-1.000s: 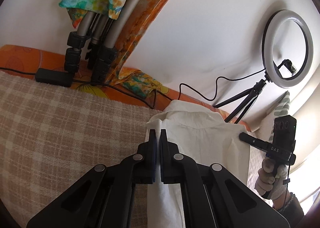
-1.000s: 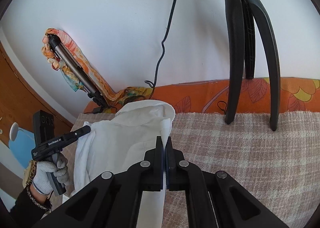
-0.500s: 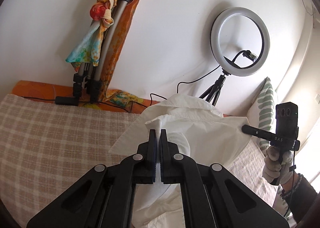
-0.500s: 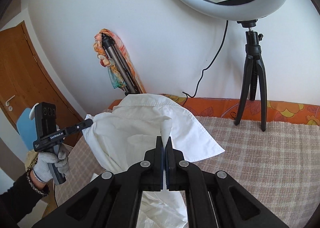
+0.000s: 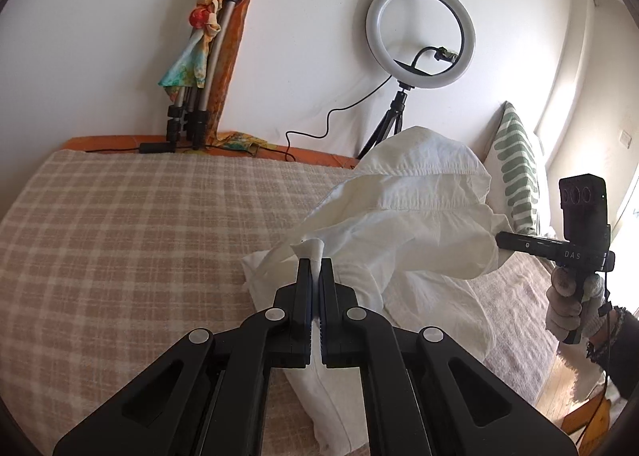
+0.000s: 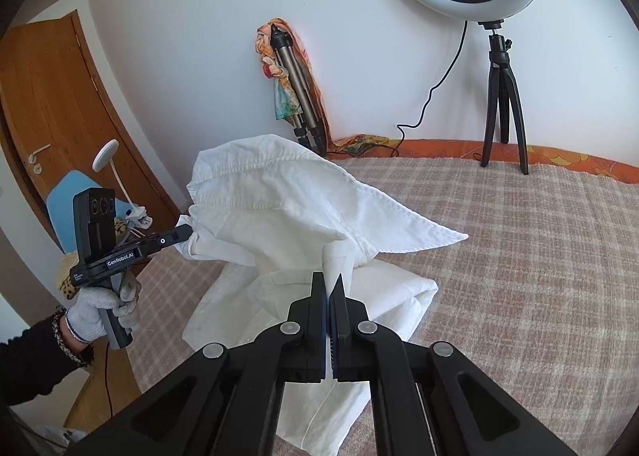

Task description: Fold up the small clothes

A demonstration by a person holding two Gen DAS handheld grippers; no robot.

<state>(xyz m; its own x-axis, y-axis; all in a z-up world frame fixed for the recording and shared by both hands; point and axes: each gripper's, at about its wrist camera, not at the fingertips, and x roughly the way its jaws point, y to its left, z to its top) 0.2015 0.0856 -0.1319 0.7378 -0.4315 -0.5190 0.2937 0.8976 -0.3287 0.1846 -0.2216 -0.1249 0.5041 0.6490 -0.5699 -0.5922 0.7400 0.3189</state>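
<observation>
Pinching a fold of the white collared shirt (image 5: 419, 216) in the left gripper (image 5: 315, 268), fingers pressed together on cloth. Doing likewise at the right gripper (image 6: 329, 288), clamped tight on another edge. Holding both points apart and raised, likely spreading the shirt out for a flat lay. Trailing its lower part on the checked blanket (image 5: 120, 236). Beyond, standing by the wall: ring light (image 5: 421, 34).

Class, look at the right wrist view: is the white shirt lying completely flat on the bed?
No: both grippers hold the white shirt bunched and lifted above the bed.
</observation>
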